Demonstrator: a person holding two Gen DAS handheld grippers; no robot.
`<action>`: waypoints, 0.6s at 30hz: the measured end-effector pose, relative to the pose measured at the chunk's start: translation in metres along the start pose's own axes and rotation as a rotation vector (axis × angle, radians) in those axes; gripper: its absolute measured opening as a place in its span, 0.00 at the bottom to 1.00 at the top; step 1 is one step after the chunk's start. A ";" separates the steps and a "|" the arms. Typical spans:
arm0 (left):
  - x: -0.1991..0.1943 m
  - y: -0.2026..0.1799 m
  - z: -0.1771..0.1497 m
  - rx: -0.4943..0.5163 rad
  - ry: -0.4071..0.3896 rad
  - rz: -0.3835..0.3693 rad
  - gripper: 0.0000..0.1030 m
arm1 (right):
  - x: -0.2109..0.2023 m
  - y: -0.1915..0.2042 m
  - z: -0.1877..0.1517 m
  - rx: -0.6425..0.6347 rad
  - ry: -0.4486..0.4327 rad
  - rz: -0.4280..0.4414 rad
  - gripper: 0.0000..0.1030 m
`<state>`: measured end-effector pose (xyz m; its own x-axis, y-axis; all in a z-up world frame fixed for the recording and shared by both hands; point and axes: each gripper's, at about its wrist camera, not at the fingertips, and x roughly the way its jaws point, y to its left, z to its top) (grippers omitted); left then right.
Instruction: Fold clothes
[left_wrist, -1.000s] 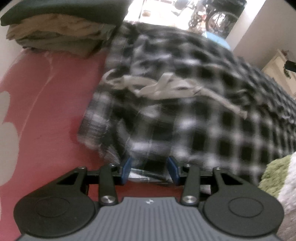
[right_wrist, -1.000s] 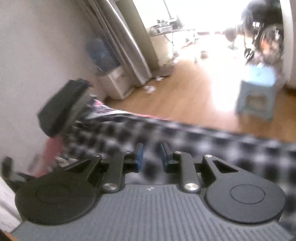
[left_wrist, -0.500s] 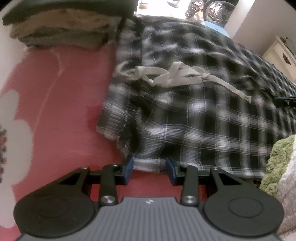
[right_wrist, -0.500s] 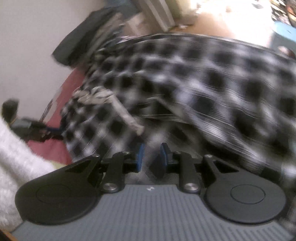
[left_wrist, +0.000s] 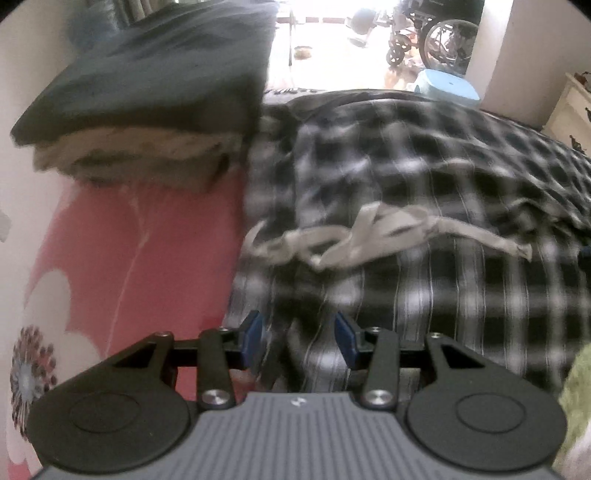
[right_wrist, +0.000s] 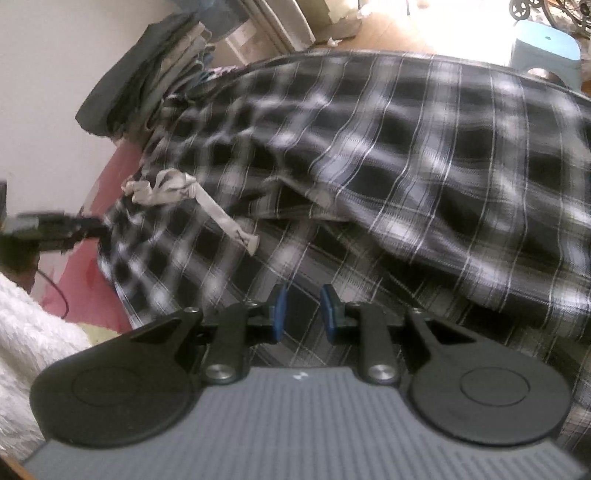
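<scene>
While the left gripper (left_wrist: 298, 341) is edging along the waistband, jaws opening around bunched cloth, the plaid trousers (right_wrist: 369, 155) are settling flatter on the bed (left_wrist: 140, 258); right gripper (right_wrist: 302, 309) is hanging narrow-gapped, grip unclear.

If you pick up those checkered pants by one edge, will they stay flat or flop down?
Probably flop: the checkered pants already lie in soft wrinkles and folds. The loose drawstring would likely dangle. They look thin, so probably light.
</scene>
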<state>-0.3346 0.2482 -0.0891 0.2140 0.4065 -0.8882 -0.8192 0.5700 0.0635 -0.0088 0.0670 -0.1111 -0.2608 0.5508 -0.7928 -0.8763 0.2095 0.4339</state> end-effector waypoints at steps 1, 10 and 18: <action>0.004 -0.003 0.005 -0.004 0.007 0.007 0.44 | 0.001 0.000 0.000 -0.002 0.005 -0.002 0.20; 0.018 -0.011 0.012 -0.060 0.064 0.013 0.44 | 0.003 0.011 -0.006 -0.105 0.045 0.034 0.20; -0.007 0.031 -0.012 -0.178 0.092 0.033 0.47 | 0.011 0.045 -0.015 -0.280 0.123 0.139 0.20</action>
<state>-0.3680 0.2540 -0.0863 0.1430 0.3510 -0.9254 -0.9077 0.4193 0.0188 -0.0573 0.0705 -0.1067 -0.4175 0.4531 -0.7876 -0.9018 -0.1003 0.4203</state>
